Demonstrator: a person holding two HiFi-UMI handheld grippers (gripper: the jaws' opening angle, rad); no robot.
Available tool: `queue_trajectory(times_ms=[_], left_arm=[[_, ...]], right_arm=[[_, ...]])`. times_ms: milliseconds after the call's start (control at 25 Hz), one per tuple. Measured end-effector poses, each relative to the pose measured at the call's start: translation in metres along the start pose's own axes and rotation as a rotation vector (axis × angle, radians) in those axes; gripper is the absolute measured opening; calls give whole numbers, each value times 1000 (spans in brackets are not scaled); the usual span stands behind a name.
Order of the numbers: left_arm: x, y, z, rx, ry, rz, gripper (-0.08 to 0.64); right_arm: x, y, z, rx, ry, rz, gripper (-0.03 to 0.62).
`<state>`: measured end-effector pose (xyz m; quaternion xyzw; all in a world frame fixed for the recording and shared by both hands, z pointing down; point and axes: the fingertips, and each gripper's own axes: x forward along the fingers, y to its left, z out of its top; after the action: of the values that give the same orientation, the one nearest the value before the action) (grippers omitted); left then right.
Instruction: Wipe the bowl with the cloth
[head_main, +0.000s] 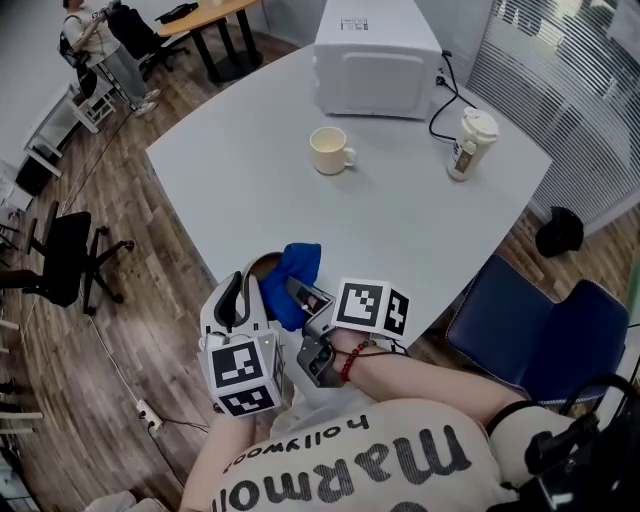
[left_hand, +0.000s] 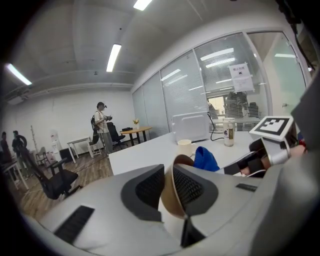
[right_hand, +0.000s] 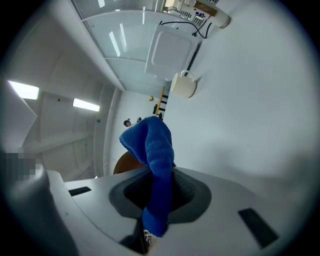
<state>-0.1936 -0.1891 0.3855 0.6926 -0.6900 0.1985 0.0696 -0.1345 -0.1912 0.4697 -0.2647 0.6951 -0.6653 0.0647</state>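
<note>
The left tongs (left_hand: 169, 186) clamp the brown round bowl (left_hand: 182, 160) by its rim to steady it while the right tongs (right_hand: 159, 192) pinch the blue microfibre cloth (right_hand: 150, 140) for wiping.

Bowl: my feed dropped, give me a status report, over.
Left gripper shut on bowl rim. Right gripper shut on cloth, cloth up by the bowl. Mug far back, nothing in the way.
</note>
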Motion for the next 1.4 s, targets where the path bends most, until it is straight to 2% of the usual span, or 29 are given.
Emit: queue_trajectory(times_ms=[120, 200, 280, 400, 480, 560, 640, 840, 1000, 1200, 1400], left_arm=[[-1, 9, -3, -56, 6, 12, 69], [-1, 10, -5, -65, 12, 7, 69], [0, 9, -5, -74, 13, -10, 67], [1, 3, -5, -106, 21, -56, 57], [0, -4, -4, -107, 23, -83, 57], [-1, -9, -1, -99, 22, -101, 57], [-2, -13, 2, -94, 21, -118, 58], [-10, -23, 3, -58, 13, -157, 66], [-10, -28, -1, -43, 35, -159, 72], [-12, -25, -12, -41, 53, -115, 72], [-12, -31, -20, -40, 62, -106, 77]], right_arm=[[-2, 1, -2, 24, -14, 4, 64], [-4, 5, 0, -14, -12, 11, 64], [-5, 18, 1, -117, 14, 54, 64], [-5, 47, -4, -293, 96, 162, 64], [-4, 57, -12, -397, 163, 190, 64], [-2, 57, -16, -482, 206, 168, 64], [-2, 53, -16, -519, 215, 136, 64], [1, 41, -21, -477, 264, 100, 64], [7, 33, -19, -505, 283, 64, 64], [15, 21, -21, -585, 249, -19, 64], [14, -2, -8, -608, 190, -132, 64]])
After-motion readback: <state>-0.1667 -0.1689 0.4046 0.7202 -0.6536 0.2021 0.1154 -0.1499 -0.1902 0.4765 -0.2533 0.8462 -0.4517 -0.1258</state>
